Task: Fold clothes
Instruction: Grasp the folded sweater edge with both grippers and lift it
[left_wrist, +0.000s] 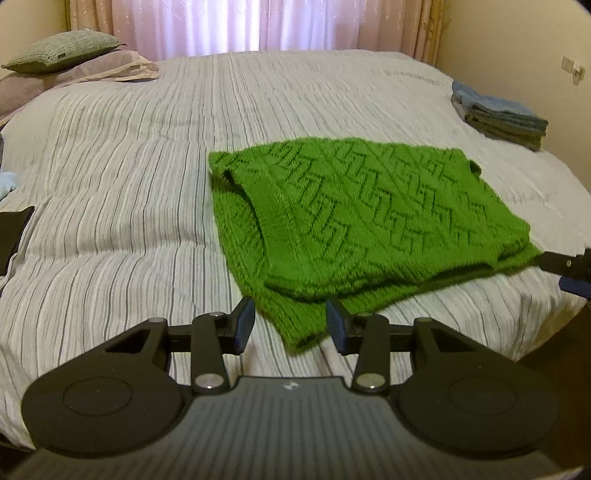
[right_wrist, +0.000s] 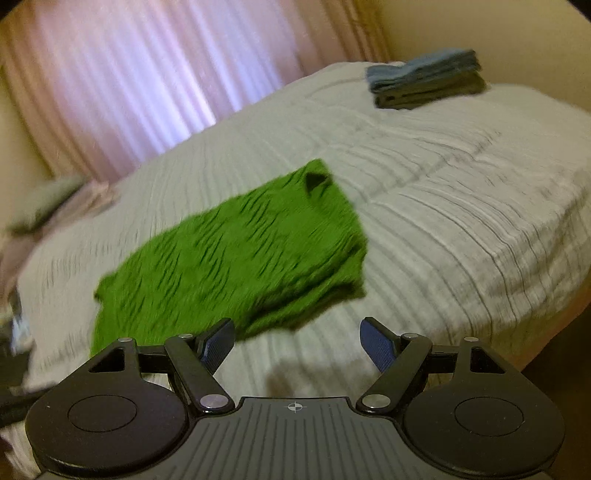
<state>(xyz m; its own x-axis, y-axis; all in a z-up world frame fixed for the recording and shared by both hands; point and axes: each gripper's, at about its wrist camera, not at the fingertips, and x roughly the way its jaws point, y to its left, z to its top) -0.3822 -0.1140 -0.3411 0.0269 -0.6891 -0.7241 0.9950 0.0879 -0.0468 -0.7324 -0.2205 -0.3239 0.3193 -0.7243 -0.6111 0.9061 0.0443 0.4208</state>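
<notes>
**Folded green sweater on the bed, both grippers released: risks and blind spots**

You are holding the left gripper (left_wrist: 290, 321) with its jaws parted and gripping nothing; they are straddling, from just above, the near corner of the green sweater (left_wrist: 354, 218), which is lying folded in layers on the striped bed cover (left_wrist: 110, 184), toward the near right part of the bed. You are holding the right gripper (right_wrist: 297, 343) wide open too, empty, near the sweater's edge.

Risks, as judged from here: if you are closing on that near corner, the jaws are likely catching only the top layer, or the bed cover with it, and a lift is then peeling the fold open. The knit looks thick and loose, so a one-sided pull is probably skewing the stack.

Hard to read: the right wrist view is smearing with motion, so layer edges there are not resolving. The sweater's far-right corner is sitting beside the right gripper at the left view's edge; contact cannot be told. A folded stack (left_wrist: 498, 118) is lying well apart, its items indistinct
</notes>
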